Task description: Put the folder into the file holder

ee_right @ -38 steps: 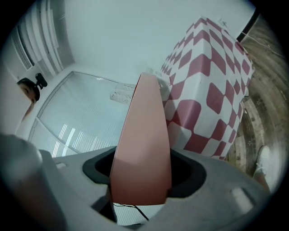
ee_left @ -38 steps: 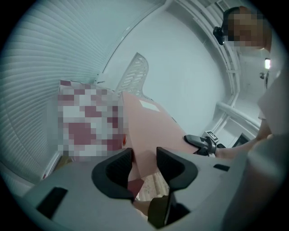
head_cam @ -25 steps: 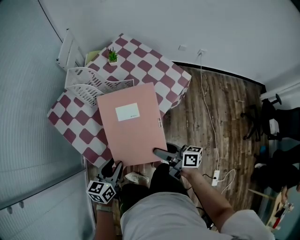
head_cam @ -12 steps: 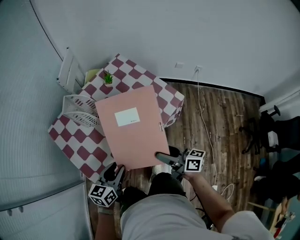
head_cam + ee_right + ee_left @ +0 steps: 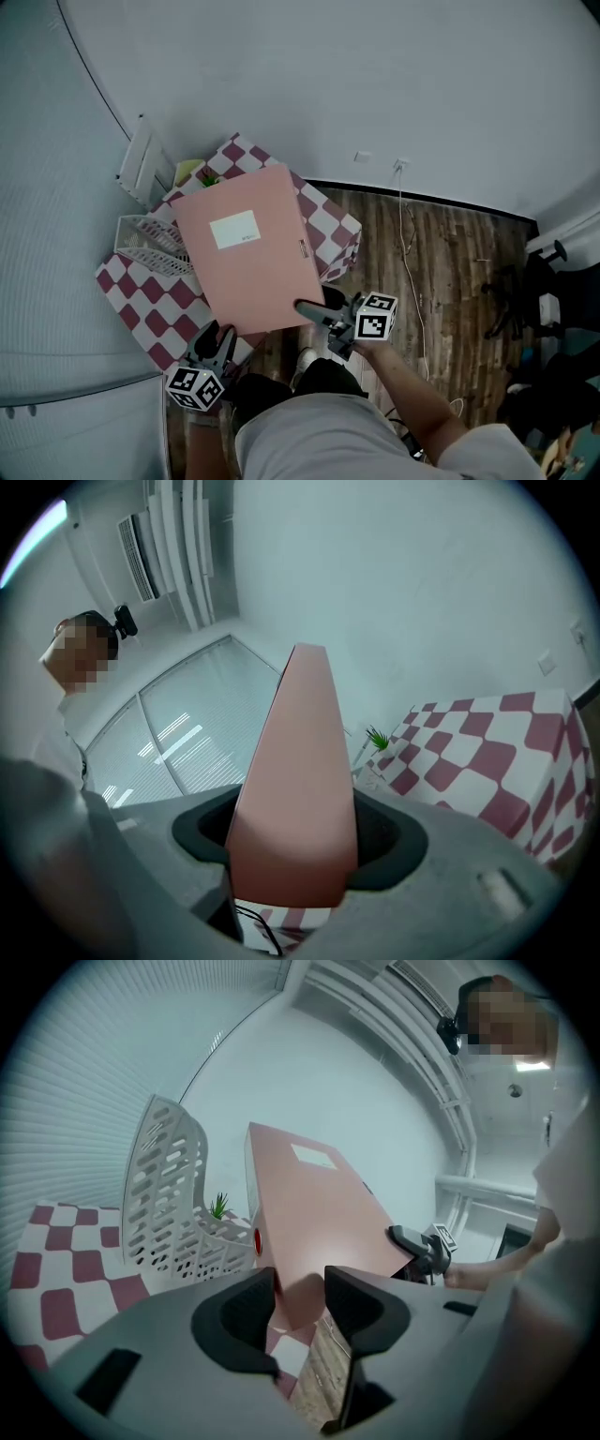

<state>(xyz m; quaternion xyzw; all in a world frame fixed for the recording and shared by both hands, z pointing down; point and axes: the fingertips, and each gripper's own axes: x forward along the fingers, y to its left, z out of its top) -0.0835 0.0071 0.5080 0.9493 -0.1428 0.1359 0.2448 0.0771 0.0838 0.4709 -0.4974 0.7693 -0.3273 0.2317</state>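
Over the checkered table (image 5: 141, 305) I hold the pink folder (image 5: 248, 248) aloft, partly covering the white file holder (image 5: 142, 246). My right gripper (image 5: 314, 311) clamps its near edge, but my left gripper (image 5: 217, 335) pinches only a corner. That corner could slip as I tilt it upright, and the far edge might clip the little plant (image 5: 219, 1206).

Head view: folder (image 5: 253, 253) covers most of the file holder (image 5: 141, 246) and the middle of the counter (image 5: 141, 292). Of the plant (image 5: 377, 738) I see only a sliver there, past the folder's top edge. Label (image 5: 234, 230) print is too small to read. Right gripper view: the folder blocks the file holder entirely. My left gripper (image 5: 219, 337) tips are partly under the folder's near corner.
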